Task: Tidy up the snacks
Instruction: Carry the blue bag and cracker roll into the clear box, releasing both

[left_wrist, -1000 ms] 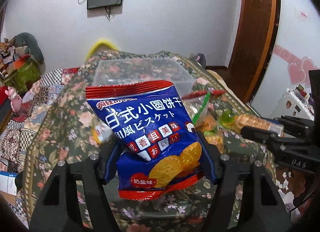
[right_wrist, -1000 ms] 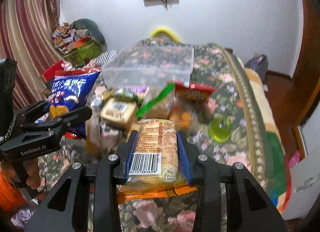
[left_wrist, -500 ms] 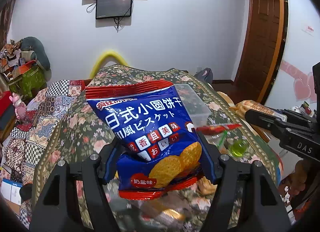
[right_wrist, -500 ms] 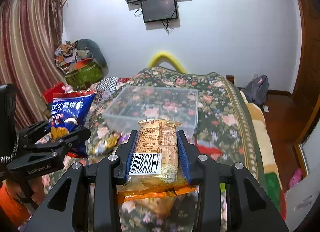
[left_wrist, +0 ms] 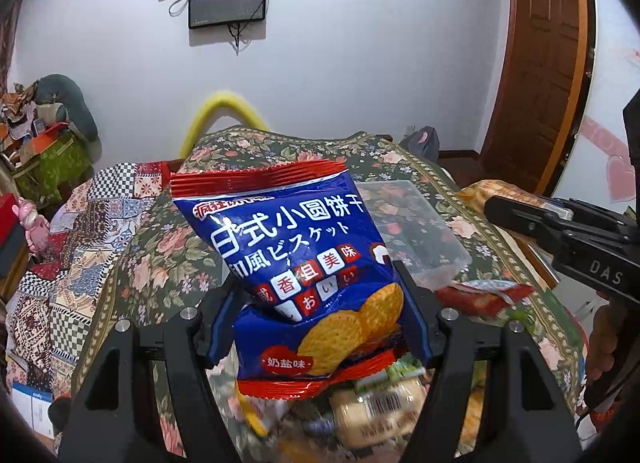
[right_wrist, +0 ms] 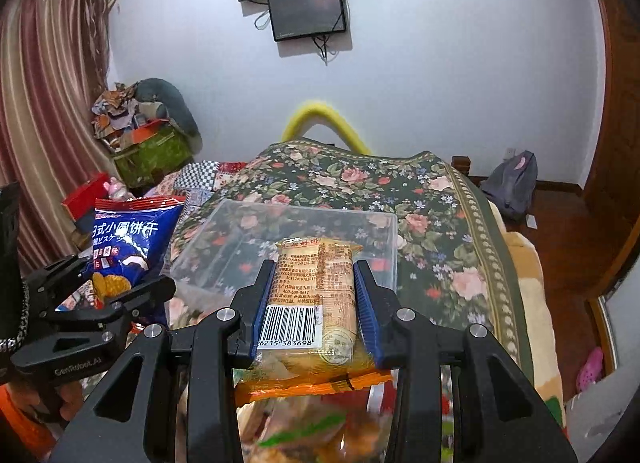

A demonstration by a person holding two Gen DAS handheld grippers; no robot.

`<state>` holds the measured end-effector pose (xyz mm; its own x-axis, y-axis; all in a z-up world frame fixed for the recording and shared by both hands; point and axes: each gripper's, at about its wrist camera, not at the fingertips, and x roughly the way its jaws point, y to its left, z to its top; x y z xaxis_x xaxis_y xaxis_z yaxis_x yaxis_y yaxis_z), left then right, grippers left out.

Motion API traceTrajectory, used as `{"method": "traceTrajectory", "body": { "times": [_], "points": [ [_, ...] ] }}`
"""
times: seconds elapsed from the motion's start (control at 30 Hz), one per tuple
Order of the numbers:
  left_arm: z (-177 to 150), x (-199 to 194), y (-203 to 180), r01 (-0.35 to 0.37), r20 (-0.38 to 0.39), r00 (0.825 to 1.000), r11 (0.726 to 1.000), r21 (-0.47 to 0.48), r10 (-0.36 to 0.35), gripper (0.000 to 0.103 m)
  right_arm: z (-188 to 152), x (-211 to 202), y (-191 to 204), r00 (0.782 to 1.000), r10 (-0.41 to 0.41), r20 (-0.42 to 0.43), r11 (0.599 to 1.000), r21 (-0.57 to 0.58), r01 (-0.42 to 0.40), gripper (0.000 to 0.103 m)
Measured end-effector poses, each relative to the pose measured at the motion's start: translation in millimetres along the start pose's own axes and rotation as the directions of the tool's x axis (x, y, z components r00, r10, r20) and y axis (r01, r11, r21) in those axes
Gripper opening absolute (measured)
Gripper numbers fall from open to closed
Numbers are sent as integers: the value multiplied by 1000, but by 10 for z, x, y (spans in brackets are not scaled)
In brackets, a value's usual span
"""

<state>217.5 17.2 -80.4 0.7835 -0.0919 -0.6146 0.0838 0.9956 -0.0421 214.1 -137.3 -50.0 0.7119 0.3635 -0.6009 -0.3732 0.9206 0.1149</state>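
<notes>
Carry step: left gripper (left_wrist: pixel 320 303) clamped on blue biscuit bag (left_wrist: pixel 304 263), right gripper (right_wrist: pixel 316 299) clamped on orange cracker pack (right_wrist: pixel 316 291). Next, probably: get both over clear plastic bin (right_wrist: pixel 224 231), drop in.

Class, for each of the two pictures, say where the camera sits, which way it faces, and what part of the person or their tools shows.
Left wrist: on the left gripper, facing along the flowered table to the far wall; it clamps a blue biscuit bag.
Right wrist: on the right gripper, facing likewise; it clamps a tan biscuit pack.
Both share: the clear box, the wall screens, and each other's gripper.
</notes>
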Motion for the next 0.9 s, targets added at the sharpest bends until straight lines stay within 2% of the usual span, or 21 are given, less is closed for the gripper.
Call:
{"method": "traceTrajectory", "body": {
  "times": [0.3,0.53,0.73,0.9],
  "points": [
    [183,611,109,14,-100,995,1000,-7,-15,68,123,528,-53,995,-16,-95,1000,-22,14,35],
    [209,958,116,23,-167,986,1000,-6,-23,68,142,811,-81,981,8,-194,1000,-21,-12,35],
    [227,1113,115,17,-200,979,1000,-21,-21,69,138,979,-80,966,46,-256,999,20,-42,37],
    [239,1093,139,-7,-205,979,1000,-3,6,72,132,962,-55,969,0,-248,1000,-10,-3,45]
  ]
}}
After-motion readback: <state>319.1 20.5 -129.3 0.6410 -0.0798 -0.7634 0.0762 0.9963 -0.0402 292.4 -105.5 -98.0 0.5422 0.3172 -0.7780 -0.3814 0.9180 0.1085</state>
